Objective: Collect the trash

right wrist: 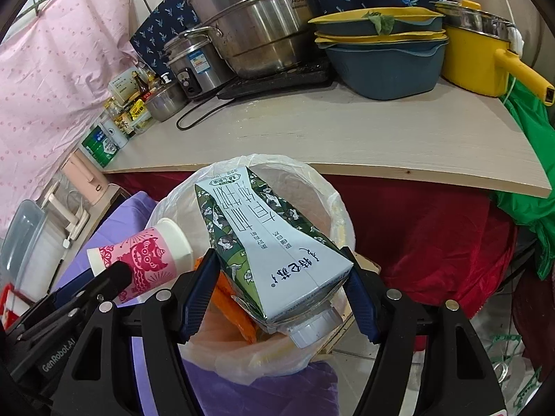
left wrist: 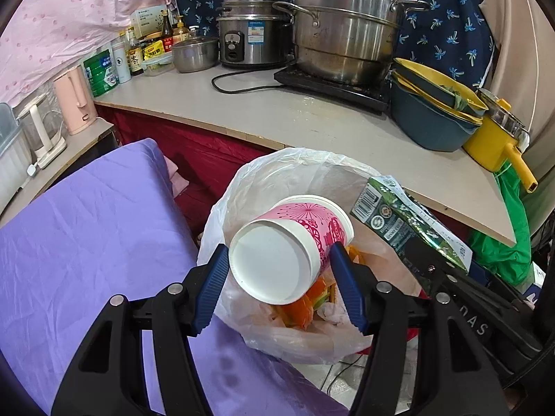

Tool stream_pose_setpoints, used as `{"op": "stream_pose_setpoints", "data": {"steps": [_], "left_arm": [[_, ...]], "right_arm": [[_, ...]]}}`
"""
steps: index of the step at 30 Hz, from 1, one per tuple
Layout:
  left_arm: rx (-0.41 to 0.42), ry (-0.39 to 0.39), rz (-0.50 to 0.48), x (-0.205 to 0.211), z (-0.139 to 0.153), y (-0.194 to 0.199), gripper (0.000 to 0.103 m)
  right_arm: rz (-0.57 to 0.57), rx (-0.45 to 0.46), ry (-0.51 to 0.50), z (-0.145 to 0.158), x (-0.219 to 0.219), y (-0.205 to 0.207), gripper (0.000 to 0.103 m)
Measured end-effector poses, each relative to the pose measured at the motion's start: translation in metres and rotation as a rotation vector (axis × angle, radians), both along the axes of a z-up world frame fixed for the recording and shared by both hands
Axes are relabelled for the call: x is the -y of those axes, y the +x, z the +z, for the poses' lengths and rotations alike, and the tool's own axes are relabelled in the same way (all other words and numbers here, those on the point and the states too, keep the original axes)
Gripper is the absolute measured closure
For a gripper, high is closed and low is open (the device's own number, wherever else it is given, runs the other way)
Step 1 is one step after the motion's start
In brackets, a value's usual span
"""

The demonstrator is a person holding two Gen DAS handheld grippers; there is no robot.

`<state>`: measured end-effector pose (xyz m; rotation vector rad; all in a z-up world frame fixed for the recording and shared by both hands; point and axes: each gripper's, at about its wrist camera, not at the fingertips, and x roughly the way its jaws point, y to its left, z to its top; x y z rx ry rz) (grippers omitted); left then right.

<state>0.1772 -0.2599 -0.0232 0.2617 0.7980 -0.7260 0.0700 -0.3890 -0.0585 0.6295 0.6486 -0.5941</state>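
While tilted, the pink cup (left wrist: 295, 239) shows its white base.

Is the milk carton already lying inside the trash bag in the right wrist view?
No: the milk carton is clamped between the right tool's fingers, held above the open trash bag.

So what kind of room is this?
Probably a small home kitchen corner: a big stainless steel steamer pot and a silver rice cooker sit on the pale wooden counter, with sauce bottles behind.
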Motion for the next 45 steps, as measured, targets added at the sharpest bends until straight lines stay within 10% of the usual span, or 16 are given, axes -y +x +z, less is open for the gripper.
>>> {"op": "stream_pose_setpoints", "data": {"steps": [7,45], "left_arm": [[-0.103,-0.046,0.069,-0.005,-0.016,0.031,0.039],[0.054,0.021,0.155,-0.099,0.031,-0.031,0.022]], "right_arm": [[0.006,0.033,0.008,-0.001,0.003,0.023,0.036],[0.107,0.006,-0.165,0.069,-0.077,-0.03,0.019]]}}
